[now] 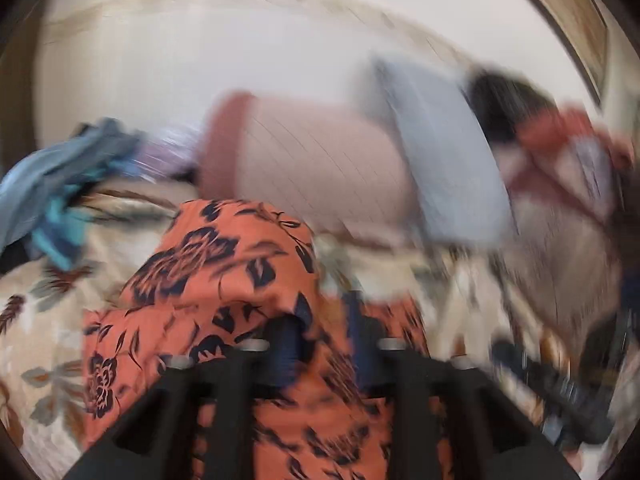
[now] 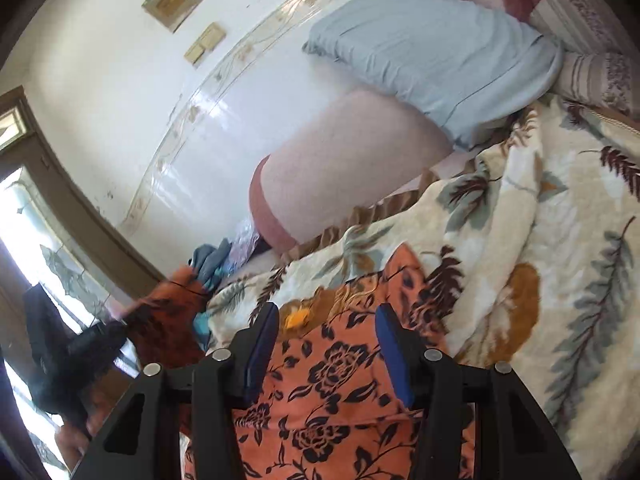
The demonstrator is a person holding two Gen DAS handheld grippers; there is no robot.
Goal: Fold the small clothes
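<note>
We have the orange floral garment [image 2: 336, 380] lying on the leaf-patterned blanket [image 2: 560, 280] of the bed; it looks thin, light and limp, best taken at an edge or corner. Our left gripper [image 1: 320, 344] seems clamped on a raised fold, though blur hides the pinch. Our right gripper [image 2: 326, 332] hovers over the garment, jaws apart. Beyond it lie a pink pillow [image 2: 352, 168], a pale blue pillow [image 2: 432, 52] and a blue clothes heap [image 1: 60, 184], none obstructing.

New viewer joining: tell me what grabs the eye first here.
The orange floral garment dominates, draped between the fingers of the left gripper and lying under the open right gripper. Behind it, a pale blue pillow leans on a pink one against the wall.
</note>
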